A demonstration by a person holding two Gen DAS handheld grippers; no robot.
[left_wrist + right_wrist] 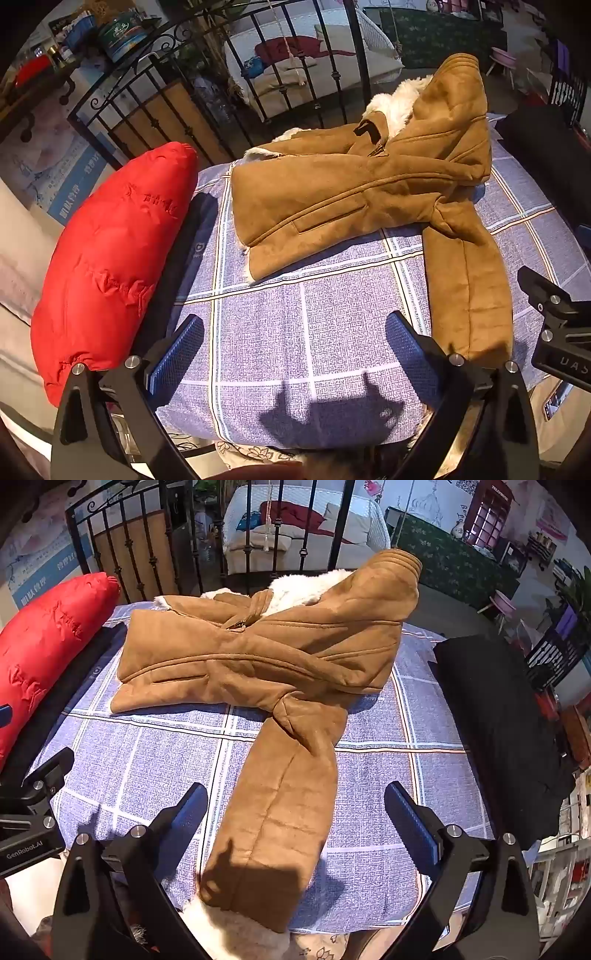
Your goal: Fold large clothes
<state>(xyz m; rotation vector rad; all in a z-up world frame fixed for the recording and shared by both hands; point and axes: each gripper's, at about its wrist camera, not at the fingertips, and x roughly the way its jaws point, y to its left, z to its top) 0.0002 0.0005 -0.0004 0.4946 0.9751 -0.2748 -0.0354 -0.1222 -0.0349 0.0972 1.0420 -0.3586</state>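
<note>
A tan suede coat (pixel 354 192) (pixel 258 653) with white fleece lining lies folded across a blue checked cloth (pixel 295 325) (pixel 129 760). One sleeve (pixel 280 805) stretches toward me, its fleece cuff (pixel 229 930) hanging over the near edge. My right gripper (pixel 295 834) hovers open above that sleeve, its blue pads on either side and not touching it. My left gripper (pixel 295 354) is open over bare cloth, left of the sleeve's end (pixel 476 332). Each view catches part of the other gripper's body at its side edge.
A red padded jacket (pixel 107 258) (pixel 48 646) lies along the left side. A black folded garment (pixel 506 731) sits at the right. A black iron railing (pixel 177 96) stands behind the surface, with a sofa beyond.
</note>
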